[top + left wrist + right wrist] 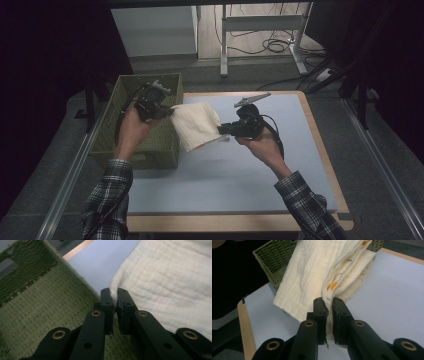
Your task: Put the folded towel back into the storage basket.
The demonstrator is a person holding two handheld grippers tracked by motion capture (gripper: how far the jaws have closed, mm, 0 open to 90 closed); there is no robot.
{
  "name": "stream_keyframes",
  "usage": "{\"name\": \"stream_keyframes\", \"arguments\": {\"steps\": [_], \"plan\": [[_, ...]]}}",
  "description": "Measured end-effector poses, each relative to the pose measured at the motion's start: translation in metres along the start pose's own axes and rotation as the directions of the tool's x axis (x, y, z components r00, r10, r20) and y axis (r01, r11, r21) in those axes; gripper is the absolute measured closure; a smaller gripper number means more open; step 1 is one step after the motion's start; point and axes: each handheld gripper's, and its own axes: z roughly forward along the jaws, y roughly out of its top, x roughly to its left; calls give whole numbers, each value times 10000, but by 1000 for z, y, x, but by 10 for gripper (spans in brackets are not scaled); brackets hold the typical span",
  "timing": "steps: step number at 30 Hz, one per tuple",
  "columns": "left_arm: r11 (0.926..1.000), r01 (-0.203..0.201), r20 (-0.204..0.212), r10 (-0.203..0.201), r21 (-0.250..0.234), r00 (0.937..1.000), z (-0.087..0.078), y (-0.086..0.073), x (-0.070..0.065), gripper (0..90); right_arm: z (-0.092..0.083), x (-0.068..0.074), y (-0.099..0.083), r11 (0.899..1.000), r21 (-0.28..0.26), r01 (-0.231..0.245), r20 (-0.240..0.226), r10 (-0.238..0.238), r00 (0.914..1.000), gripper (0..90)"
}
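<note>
Apparently aloft, cloth (196, 124) spans left gripper (167, 111); right gripper (223, 129)

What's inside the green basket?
The part of the green woven basket that shows holds nothing, just its woven floor. The left gripper, its hand and the cream cloth it pinches cover the rest, so something could hide there.

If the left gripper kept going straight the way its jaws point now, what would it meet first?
The left gripper is already shut on a corner of the folded cream muslin cloth, so the cloth comes first. Beyond it lies the pale blue tabletop, probably, though depth is unclear.
</note>
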Motion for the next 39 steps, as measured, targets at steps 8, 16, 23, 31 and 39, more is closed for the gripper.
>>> {"name": "stream_keyframes", "arguments": {"steps": [8, 16, 23, 31, 39], "plan": [[9994, 330, -564, -326, 53, 9979, -11, -11, 21, 845, 24, 13, 21, 9997, 17, 231, -114, -230, 9997, 820], [9973, 726, -1103, -715, 58, 9913, -21, -24, 43, 845, 50, 28, 39, 9994, -21, 332, -246, -332, 9991, 820], [9942, 1071, -1689, -1032, 138, 9802, -23, -37, 62, 846, 77, 44, 52, 9988, -37, 482, -303, -483, 9984, 820], [9897, 1382, -2257, -1264, 375, 9660, -18, -55, 80, 847, 116, 65, 60, 9977, 161, 665, -466, -656, 9968, 819], [9862, 1546, -2560, -1344, 600, 9573, -12, -71, 92, 847, 154, 81, 60, 9967, 534, 610, -462, -586, 9972, 818]]}}
